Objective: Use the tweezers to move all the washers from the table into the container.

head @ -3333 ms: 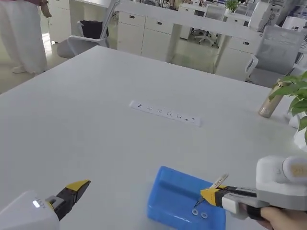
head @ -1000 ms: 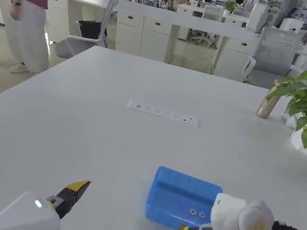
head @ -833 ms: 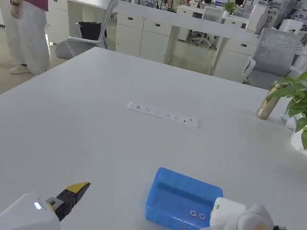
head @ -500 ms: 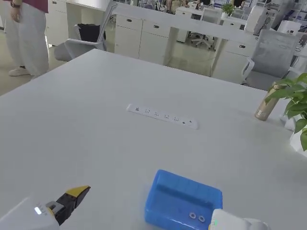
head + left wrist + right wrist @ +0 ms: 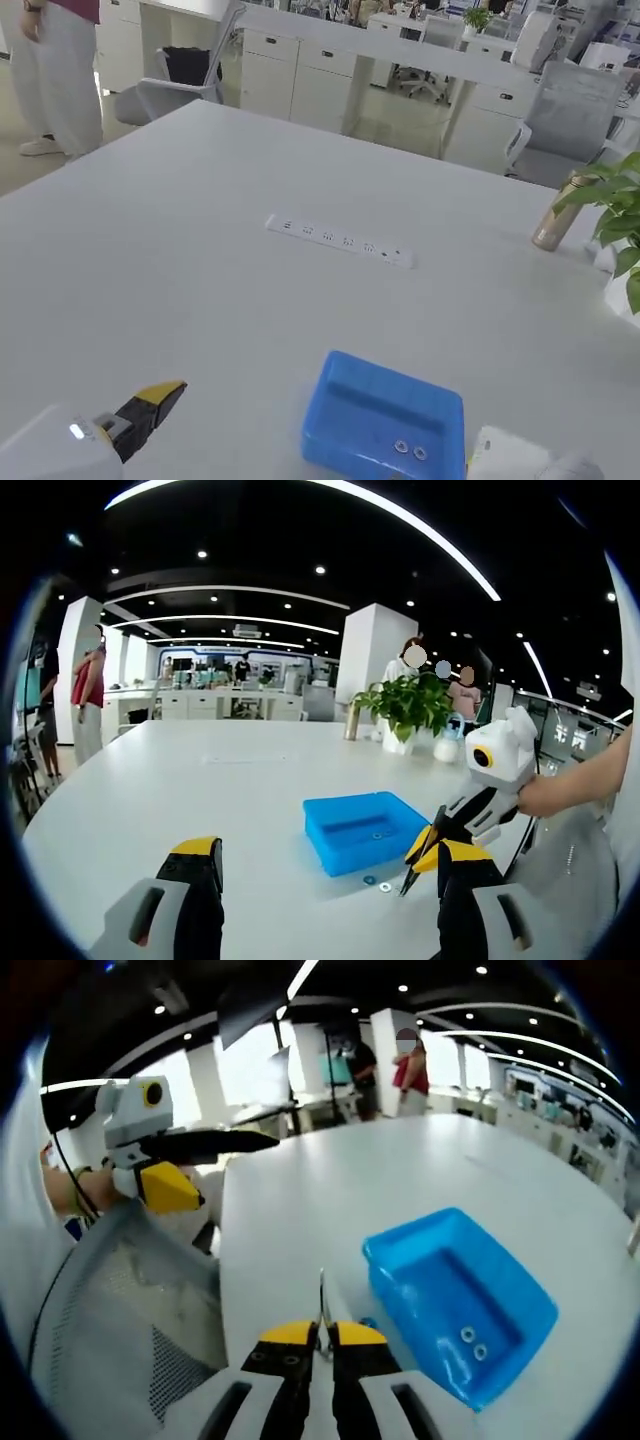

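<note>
A blue container (image 5: 385, 420) sits near the table's front edge with two washers (image 5: 410, 451) lying in it, seen as well in the right gripper view (image 5: 473, 1343). Two more washers (image 5: 377, 884) lie on the table just in front of the container (image 5: 365, 830). My right gripper (image 5: 320, 1335) is shut on thin metal tweezers (image 5: 321, 1305), whose tips (image 5: 405, 885) hover close to those loose washers. My left gripper (image 5: 325, 855) stands wide open with nothing between its jaws, left of the container (image 5: 160, 392).
A white power strip (image 5: 340, 240) lies mid-table. A gold bottle (image 5: 555, 215) and a potted plant (image 5: 615, 215) stand at the right edge. A person (image 5: 55, 70) stands beyond the far left corner, near office chairs and cabinets.
The right gripper with the tweezers has drawn back from over the container toward the lower right, mostly leaving the head view. The left gripper has stayed put.
</note>
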`<state>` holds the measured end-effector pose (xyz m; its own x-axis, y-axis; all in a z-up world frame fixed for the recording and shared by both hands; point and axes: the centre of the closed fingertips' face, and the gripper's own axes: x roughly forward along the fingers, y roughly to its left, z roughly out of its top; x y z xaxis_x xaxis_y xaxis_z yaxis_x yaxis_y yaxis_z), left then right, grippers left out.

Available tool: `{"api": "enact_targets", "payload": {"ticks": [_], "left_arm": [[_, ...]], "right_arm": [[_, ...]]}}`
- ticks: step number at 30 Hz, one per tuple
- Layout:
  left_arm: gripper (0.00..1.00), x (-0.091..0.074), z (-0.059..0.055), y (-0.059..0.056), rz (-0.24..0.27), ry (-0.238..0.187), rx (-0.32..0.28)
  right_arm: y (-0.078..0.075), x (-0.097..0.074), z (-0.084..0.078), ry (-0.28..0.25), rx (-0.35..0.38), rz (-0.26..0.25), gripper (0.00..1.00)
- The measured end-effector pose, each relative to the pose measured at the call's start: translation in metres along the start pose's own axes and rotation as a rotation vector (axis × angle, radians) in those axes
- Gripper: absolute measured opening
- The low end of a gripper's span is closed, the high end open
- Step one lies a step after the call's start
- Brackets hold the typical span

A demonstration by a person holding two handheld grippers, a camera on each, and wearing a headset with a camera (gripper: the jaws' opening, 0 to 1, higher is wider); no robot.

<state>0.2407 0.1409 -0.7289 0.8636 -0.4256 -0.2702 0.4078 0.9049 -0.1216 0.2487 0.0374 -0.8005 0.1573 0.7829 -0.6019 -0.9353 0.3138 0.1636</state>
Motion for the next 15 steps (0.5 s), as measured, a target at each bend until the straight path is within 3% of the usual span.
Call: {"api": "enact_targets", "payload": {"ticks": [8, 15], "left_arm": [[0.9, 0.0, 0.0, 0.0, -0.001, 0.003, 0.003], [0.9, 0.0, 0.0, 0.0, -0.003, 0.001, 0.001]], "right_arm": [[-0.015, -0.026, 0.038, -0.076, -0.001, -0.041, 0.03], [-0.049, -0.04, 0.066, -0.19, 0.127, -0.099, 0.02]]}}
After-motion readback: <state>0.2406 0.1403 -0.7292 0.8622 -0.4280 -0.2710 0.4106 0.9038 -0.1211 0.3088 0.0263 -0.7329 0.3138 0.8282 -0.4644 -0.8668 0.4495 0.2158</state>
